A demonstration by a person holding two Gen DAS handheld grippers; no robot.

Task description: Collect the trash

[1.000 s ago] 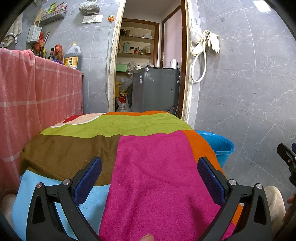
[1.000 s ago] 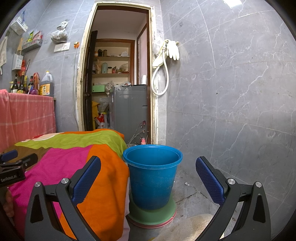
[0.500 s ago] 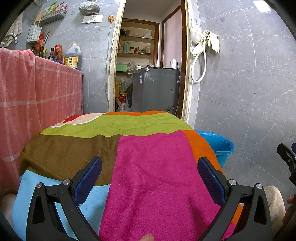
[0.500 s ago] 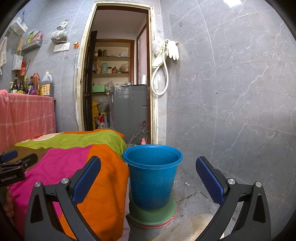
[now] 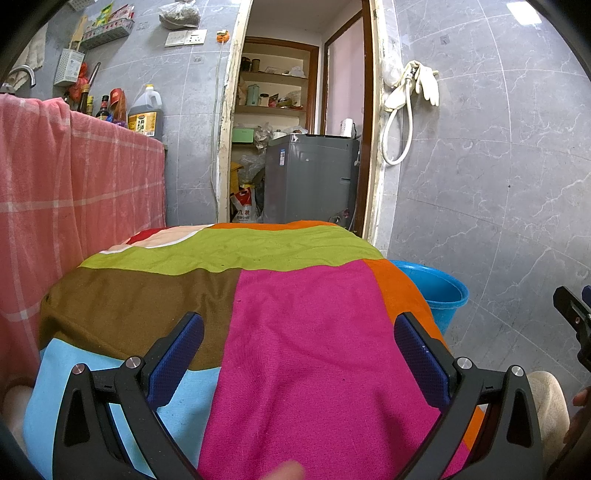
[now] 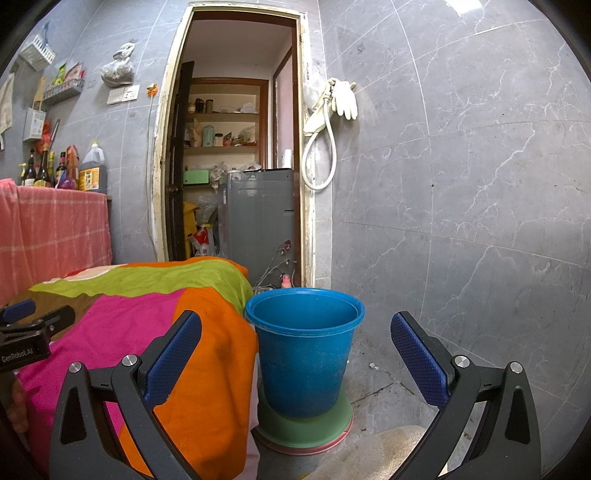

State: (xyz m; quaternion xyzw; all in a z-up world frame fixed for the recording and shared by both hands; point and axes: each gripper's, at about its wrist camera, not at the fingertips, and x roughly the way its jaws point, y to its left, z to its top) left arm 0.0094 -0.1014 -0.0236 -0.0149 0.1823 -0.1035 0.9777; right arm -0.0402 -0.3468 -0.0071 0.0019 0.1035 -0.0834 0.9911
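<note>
Light: bright, even, from a ceiling lamp (image 5: 523, 13) glaring at top right.
Shadows: soft, faint.
Focus: sharp throughout.
Edges: strong fisheye bending, black vignette corners.

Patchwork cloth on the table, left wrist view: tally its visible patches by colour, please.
Patchwork cloth patches:
Magenta: 1
Lime green: 1
Brown: 1
Light blue: 1
Orange: 1
Red: 1
Peach: 1
Total: 7

Left view looks across the cloth (image 5: 295, 332); right faces the bucket (image 6: 304, 347); both share the doorway (image 5: 295, 129).
</note>
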